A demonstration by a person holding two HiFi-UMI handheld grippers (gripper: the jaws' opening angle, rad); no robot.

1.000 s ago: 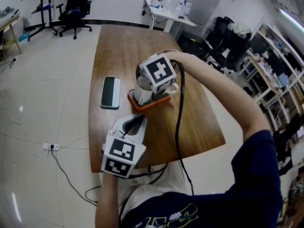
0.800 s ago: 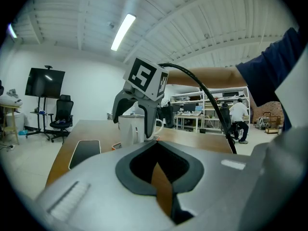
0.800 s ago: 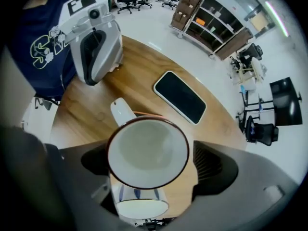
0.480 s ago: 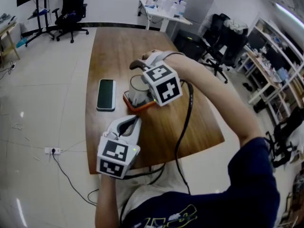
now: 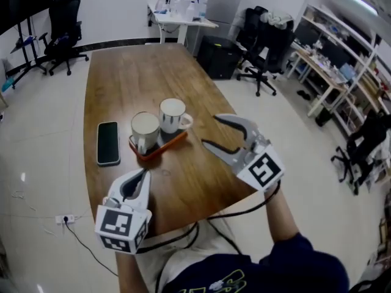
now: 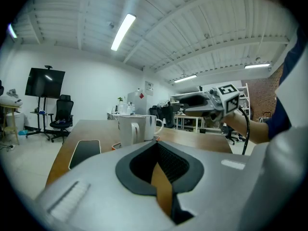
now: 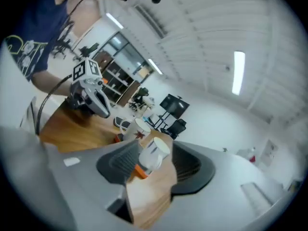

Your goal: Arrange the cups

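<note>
Two white mugs stand side by side on a small orange tray in the middle of the wooden table: the left mug and the right mug, its handle to the right. My right gripper hovers to the right of the tray, open and empty; its jaws have just been closing with nothing between them. In the right gripper view both mugs show far ahead, beyond the jaws. My left gripper rests shut near the table's front edge, pointing at the mugs.
A black phone lies left of the tray. The wooden table stretches away behind the mugs. Office chairs, a white desk and shelves stand around the room. A cable hangs from my right gripper over the table's front edge.
My right gripper has left the mug on the tray, opened, pulled back to the right and up, and rolled. Both mugs now stand uncovered. The left gripper has stayed put.
</note>
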